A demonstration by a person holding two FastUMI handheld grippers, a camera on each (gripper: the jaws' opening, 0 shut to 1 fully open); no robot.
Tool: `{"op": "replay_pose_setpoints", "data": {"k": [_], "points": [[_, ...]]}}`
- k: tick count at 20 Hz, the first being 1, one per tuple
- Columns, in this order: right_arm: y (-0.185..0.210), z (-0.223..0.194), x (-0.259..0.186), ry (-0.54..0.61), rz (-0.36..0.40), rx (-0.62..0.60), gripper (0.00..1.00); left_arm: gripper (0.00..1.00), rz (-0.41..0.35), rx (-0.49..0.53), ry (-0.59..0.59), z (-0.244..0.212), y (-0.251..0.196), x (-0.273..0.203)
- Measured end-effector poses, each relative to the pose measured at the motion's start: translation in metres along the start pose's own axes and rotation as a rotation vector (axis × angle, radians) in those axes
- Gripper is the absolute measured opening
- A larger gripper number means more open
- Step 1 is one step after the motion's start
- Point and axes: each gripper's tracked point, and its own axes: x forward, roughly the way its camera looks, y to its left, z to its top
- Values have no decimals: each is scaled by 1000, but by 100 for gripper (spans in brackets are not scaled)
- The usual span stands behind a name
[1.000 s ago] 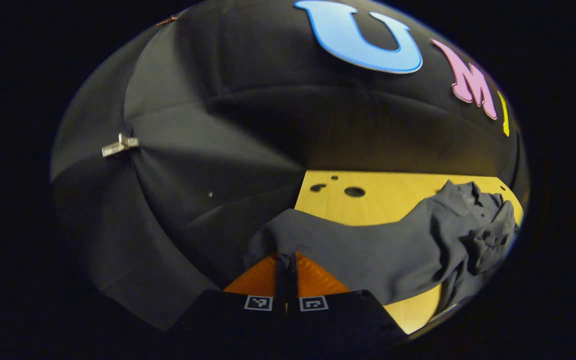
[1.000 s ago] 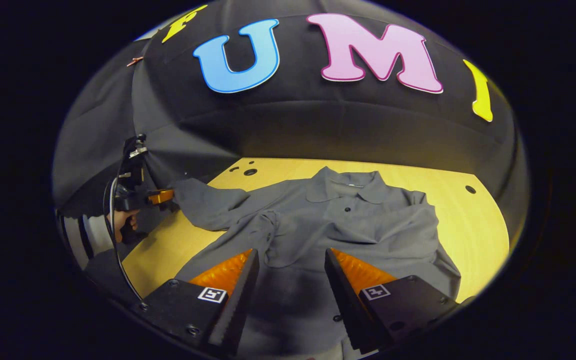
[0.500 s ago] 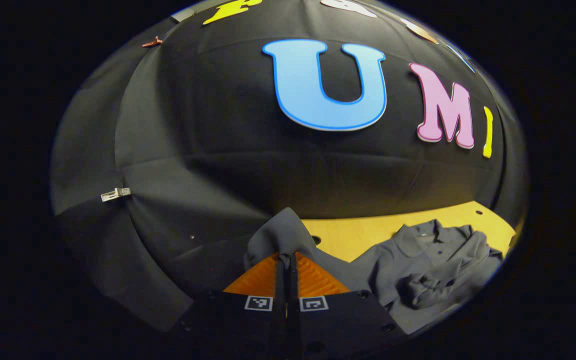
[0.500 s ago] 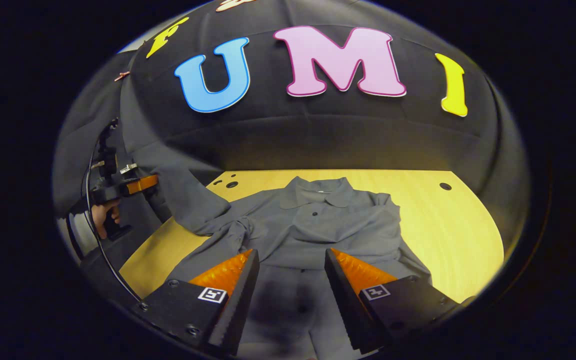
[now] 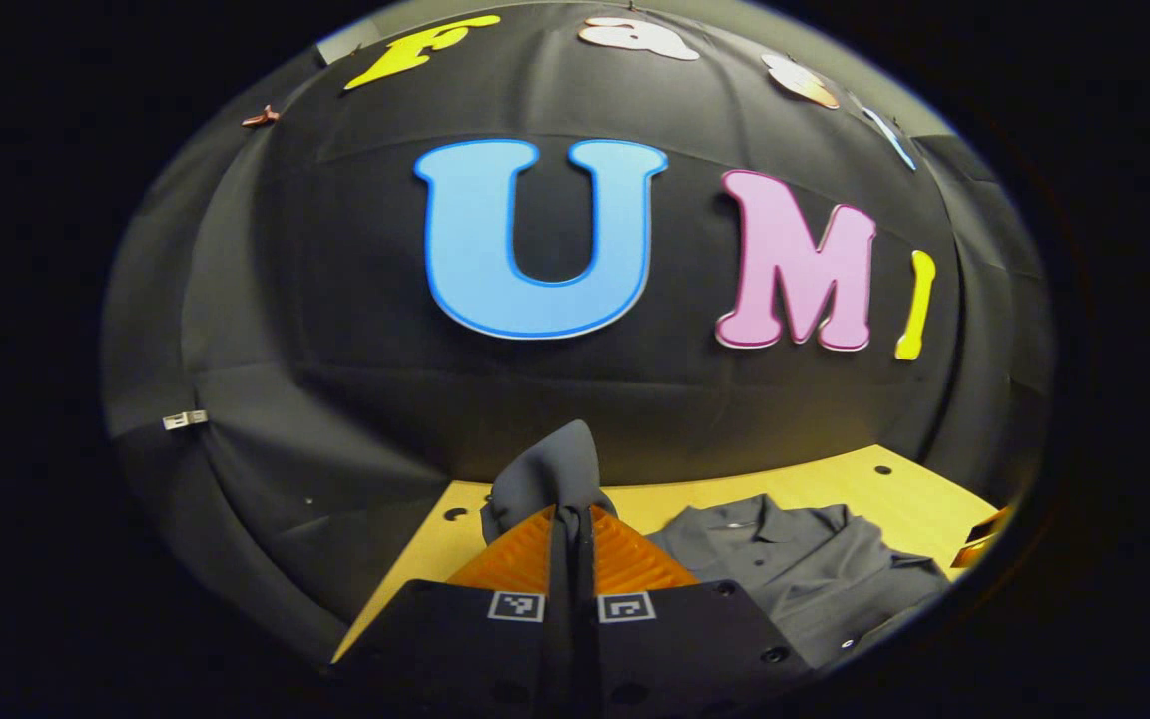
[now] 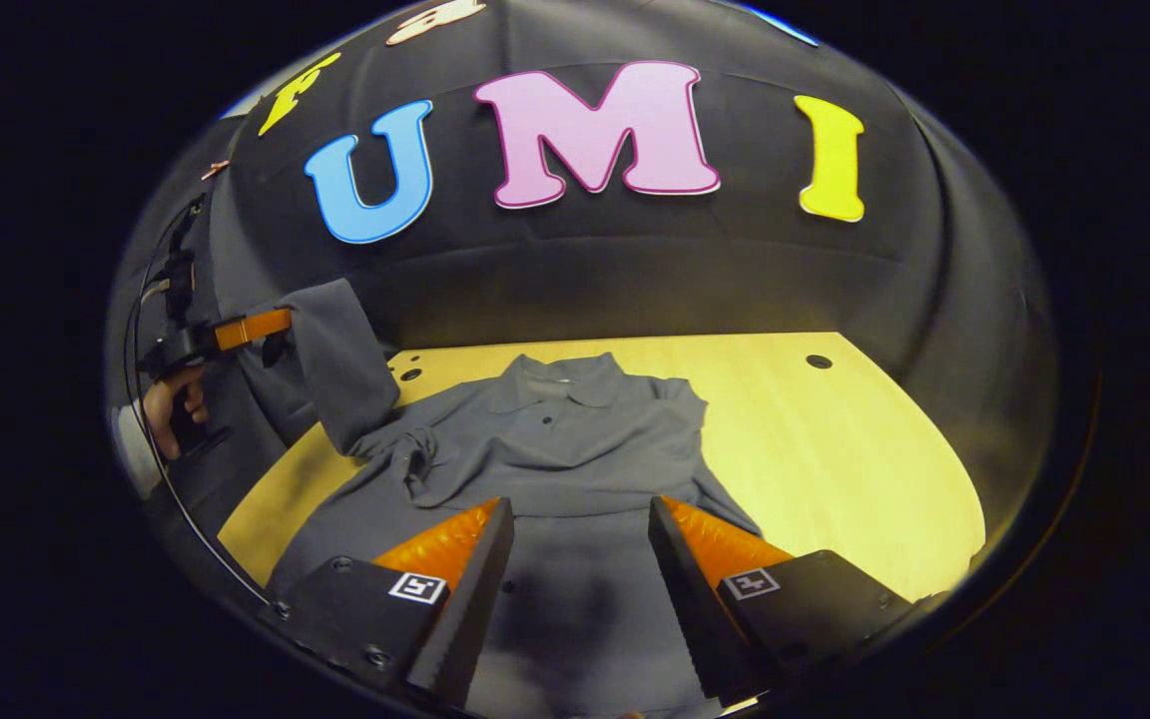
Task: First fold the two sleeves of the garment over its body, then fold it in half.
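Grey shirt (image 6: 575,439) lies collar-up on the wooden table (image 6: 835,439), centre of the right gripper view. Left gripper (image 5: 571,514) is clamped on one sleeve (image 6: 335,359), which it holds raised at the left of that view. Right gripper (image 6: 580,519), fingers apart, hovers over the shirt's lower body.

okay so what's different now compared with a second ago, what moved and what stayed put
The left gripper, shut on the sleeve throughout, has lifted it higher off the table; the sleeve now hangs down from it beside the shirt. The right gripper stays open above the shirt's lower body, holding nothing. The shirt's body and collar lie as before.
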Motion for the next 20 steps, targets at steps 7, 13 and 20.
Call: {"op": "replay_pose_setpoints", "data": {"k": [7,13,20], "points": [[-53,-13,-13,15,-49,49,99,5,-100,9,52,-18,-105,-2],[-91,-27,-22,38,-74,71,99,5,-182,32,121,-56,-188,13],[-125,-46,-23,75,-83,100,99,5,-271,124,241,-133,-267,17]]}}
